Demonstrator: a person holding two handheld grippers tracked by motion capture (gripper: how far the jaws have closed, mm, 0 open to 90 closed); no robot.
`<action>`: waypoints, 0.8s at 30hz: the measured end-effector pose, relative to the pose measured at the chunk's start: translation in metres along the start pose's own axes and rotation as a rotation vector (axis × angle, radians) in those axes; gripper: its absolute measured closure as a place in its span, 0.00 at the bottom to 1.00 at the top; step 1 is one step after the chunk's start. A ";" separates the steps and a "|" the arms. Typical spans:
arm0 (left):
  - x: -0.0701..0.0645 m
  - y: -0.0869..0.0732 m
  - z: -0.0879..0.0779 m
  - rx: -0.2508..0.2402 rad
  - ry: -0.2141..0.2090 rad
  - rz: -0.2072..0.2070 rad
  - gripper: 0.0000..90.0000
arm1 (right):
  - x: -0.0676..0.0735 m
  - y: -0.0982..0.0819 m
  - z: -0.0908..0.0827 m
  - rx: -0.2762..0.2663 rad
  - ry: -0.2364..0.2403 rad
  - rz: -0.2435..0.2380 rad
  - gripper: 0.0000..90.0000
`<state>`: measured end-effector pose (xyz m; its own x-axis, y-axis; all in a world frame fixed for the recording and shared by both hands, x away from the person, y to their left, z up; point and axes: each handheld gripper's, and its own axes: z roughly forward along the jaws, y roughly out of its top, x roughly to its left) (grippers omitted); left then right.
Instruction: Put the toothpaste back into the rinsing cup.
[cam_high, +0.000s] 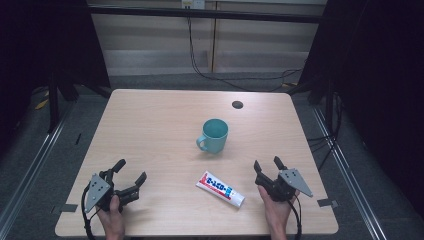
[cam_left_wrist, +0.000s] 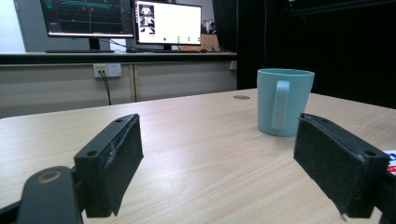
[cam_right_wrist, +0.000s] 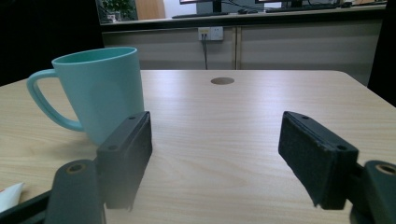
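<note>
Both grippers, left gripper (cam_high: 131, 172) and right gripper (cam_high: 267, 165), sat spread wide and empty; approach had barely begun, toothpaste tube (cam_high: 220, 188) beside the mug (cam_high: 214, 135) probably wanted grabbing first.

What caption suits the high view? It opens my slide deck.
Start of the scene: left gripper and right gripper, jaws open, flank a toothpaste tube before a teal mug on a wooden table.

High view sat above the near edge of the tabletop (cam_high: 150, 120), facing forward and down, whole top in frame. Left gripper view rode low near the near-left corner, looking toward the far-right. Right gripper view rode low near the near-right corner, looking toward the far edge. All three shared the mug (cam_high: 214, 135), closest in right gripper view.
</note>
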<state>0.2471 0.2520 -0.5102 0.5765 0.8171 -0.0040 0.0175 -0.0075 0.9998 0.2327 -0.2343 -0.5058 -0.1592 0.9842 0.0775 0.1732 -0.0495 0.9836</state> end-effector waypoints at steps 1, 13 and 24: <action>0.000 0.000 0.000 0.000 -0.002 0.003 0.17 | 0.000 0.001 0.000 0.000 0.004 -0.005 0.36; 0.000 0.000 0.000 0.000 -0.003 -0.002 0.17 | 0.019 0.020 0.002 0.170 0.163 -0.045 0.38; 0.000 0.000 0.000 0.000 -0.005 -0.002 0.17 | 0.033 0.047 0.004 0.295 0.258 -0.085 0.40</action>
<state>0.2472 0.2522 -0.5102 0.5805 0.8142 -0.0064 0.0188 -0.0056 0.9998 0.2392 -0.2037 -0.4576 -0.4170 0.9059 0.0732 0.4150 0.1182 0.9021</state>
